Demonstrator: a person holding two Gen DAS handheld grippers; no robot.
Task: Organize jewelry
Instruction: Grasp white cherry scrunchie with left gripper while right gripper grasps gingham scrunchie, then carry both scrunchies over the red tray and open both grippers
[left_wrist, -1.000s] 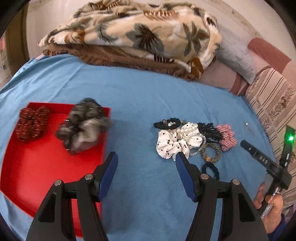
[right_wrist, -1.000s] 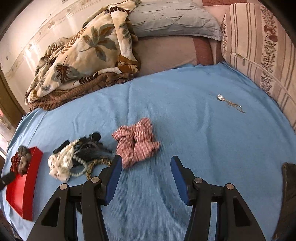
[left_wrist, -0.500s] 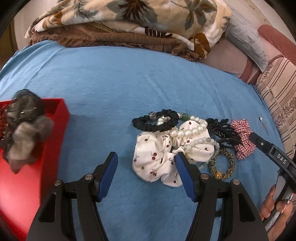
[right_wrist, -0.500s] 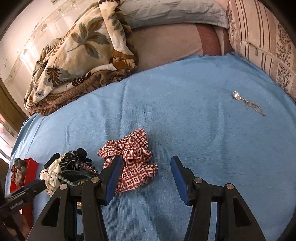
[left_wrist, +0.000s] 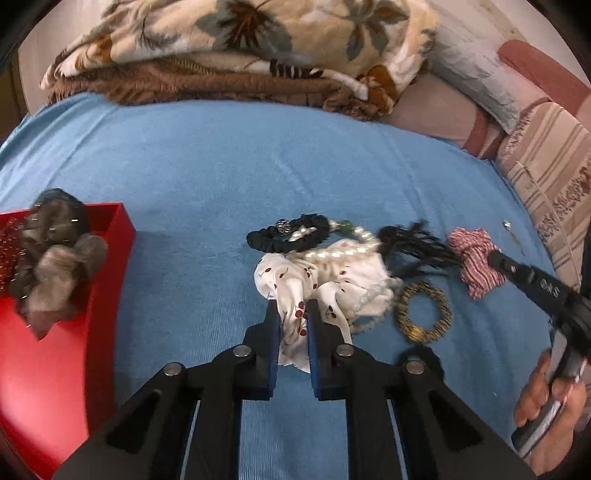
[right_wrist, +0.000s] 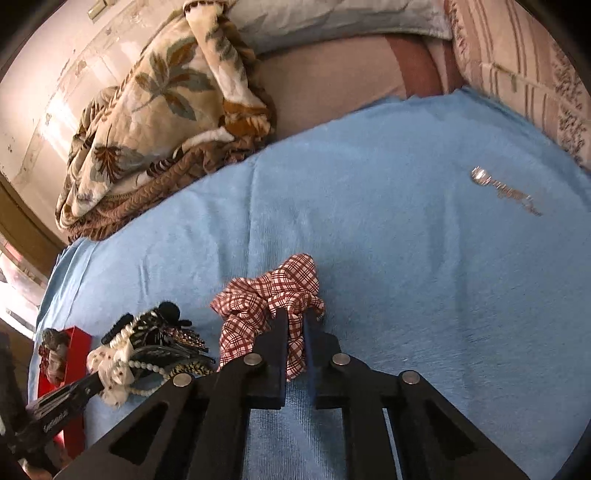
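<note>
A blue bedspread (left_wrist: 229, 173) is being used as the work surface, with a leaf-patterned blanket (left_wrist: 236, 40) being kept bunched at its far edge beside striped cushions (left_wrist: 550, 162). A red tray (left_wrist: 44, 373) is being kept at the left, where a grey scrunchie (left_wrist: 59, 262) and a dark red scrunchie (left_wrist: 9, 247) are being held inside it. Near the middle, a heap of accessories is being left in a tangle: a white cherry-print scrunchie (left_wrist: 295, 280), a pearl strand (left_wrist: 343, 253) draped over it, a black hair tie (left_wrist: 288, 234) just behind, a black claw clip (left_wrist: 413, 247) and a gold-brown bracelet (left_wrist: 424, 312) just to the right. The white scrunchie is being pinched at its near edge by the left gripper (left_wrist: 291, 332), jaws nearly together. The red checked scrunchie (right_wrist: 269, 299), at the right end of the heap, is being clamped by the right gripper (right_wrist: 295, 336). A silver pendant (right_wrist: 502, 190) is being left well apart on the cloth.
</note>
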